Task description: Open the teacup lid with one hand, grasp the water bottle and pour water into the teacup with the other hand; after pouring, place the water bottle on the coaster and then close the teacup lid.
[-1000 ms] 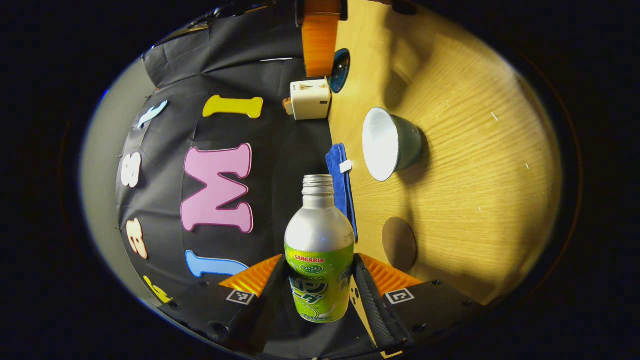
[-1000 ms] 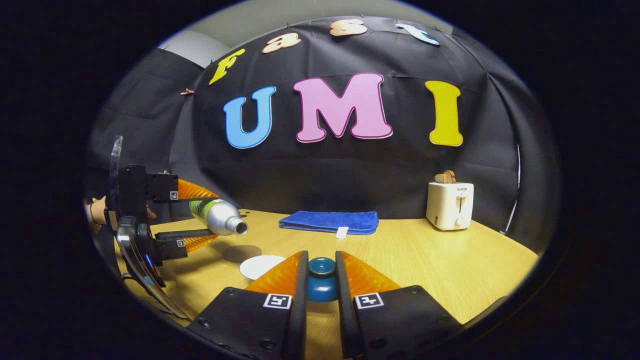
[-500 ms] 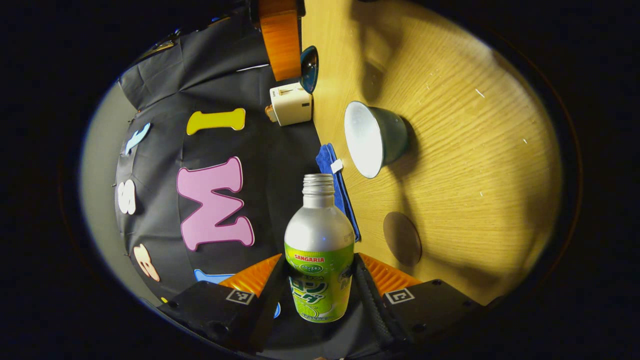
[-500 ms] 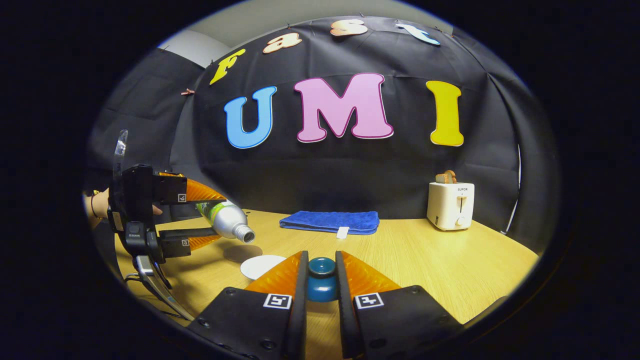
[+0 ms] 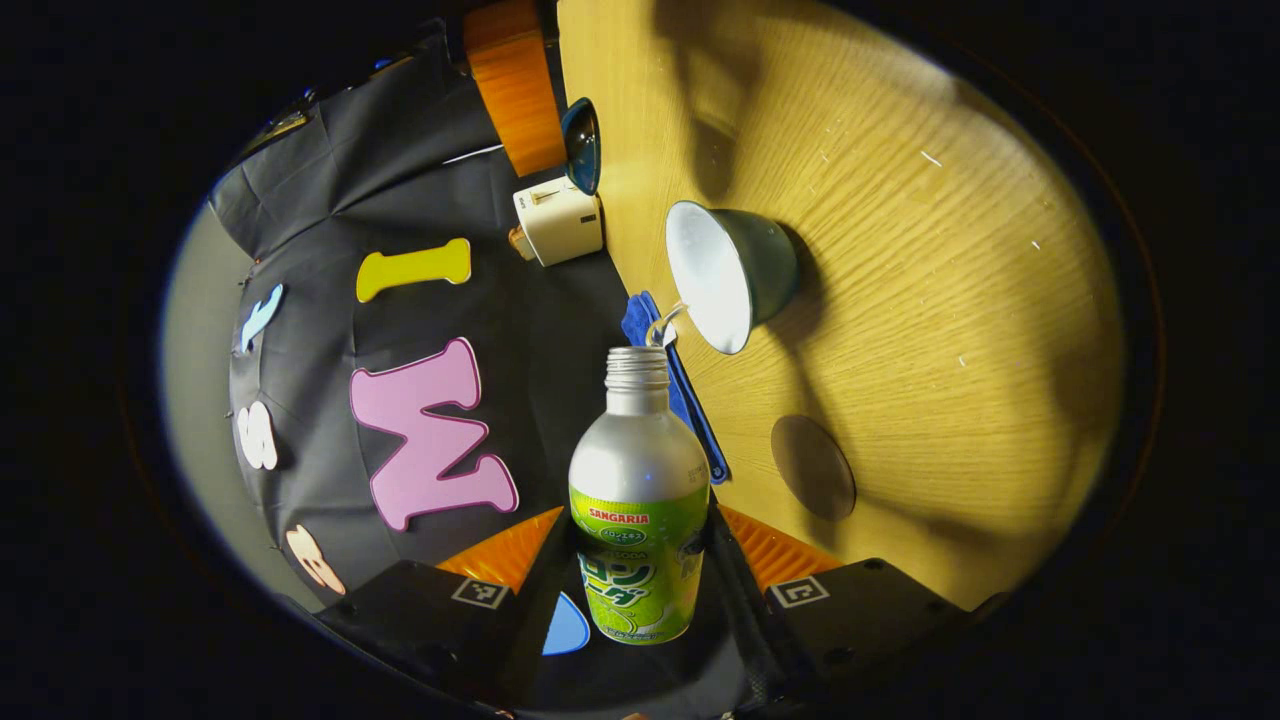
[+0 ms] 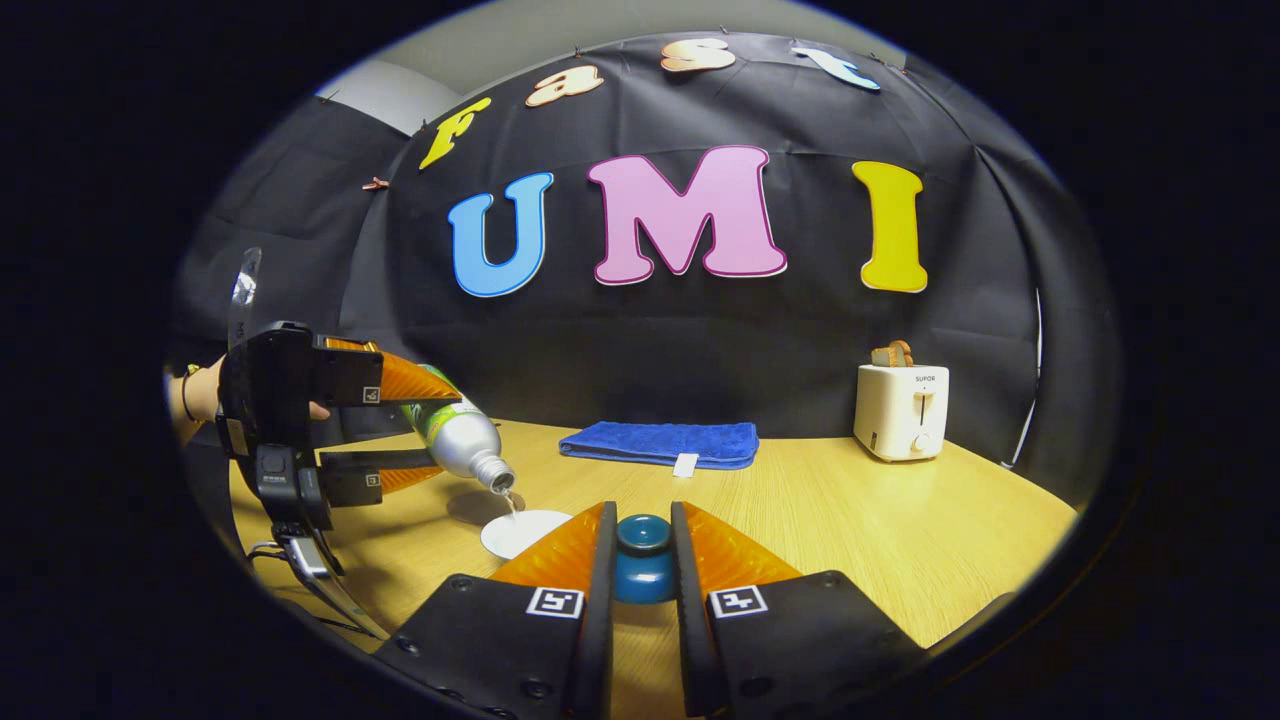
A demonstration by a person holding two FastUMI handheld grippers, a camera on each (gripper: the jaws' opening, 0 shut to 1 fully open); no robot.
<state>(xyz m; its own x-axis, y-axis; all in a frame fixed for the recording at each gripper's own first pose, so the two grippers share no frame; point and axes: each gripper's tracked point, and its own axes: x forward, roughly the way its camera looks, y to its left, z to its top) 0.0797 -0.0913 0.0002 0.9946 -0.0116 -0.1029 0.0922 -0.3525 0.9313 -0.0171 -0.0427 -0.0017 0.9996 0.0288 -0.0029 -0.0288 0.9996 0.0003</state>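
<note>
1. Left gripper view: the left gripper [image 5: 637, 560] has its fingers clenched on the water bottle [image 5: 638, 500], one on each side of the labelled body. The bottle is uncapped and tipped, its mouth aimed at the open teacup [image 5: 730, 275], and a thin stream of water arcs from the mouth to the cup's rim. The round brown coaster [image 5: 812, 467] lies bare on the table [image 5: 950, 300], near the cup but apart from it. Farther off, the other gripper's finger holds the dark blue lid [image 5: 580, 145] clear of the cup.

2. Right gripper view: the right gripper [image 6: 641, 560] has its fingers closed on the teacup lid's knob [image 6: 642, 535], holding it above the table. To the left, a hand [image 6: 200, 395] holds the other gripper with the tilted bottle, and water falls into the white mouth of the cup [image 6: 522, 530].

3. Progress, as a judgement: the lid is off and pouring is under way. Setting the bottle upright on the coaster and closing the lid are left.

4. Surface and room: the table is pale wood with visible grain. A folded blue towel [image 6: 660, 443] and a cream toaster [image 6: 900, 410] sit at its far edge against the booth's black cloth wall.
</note>
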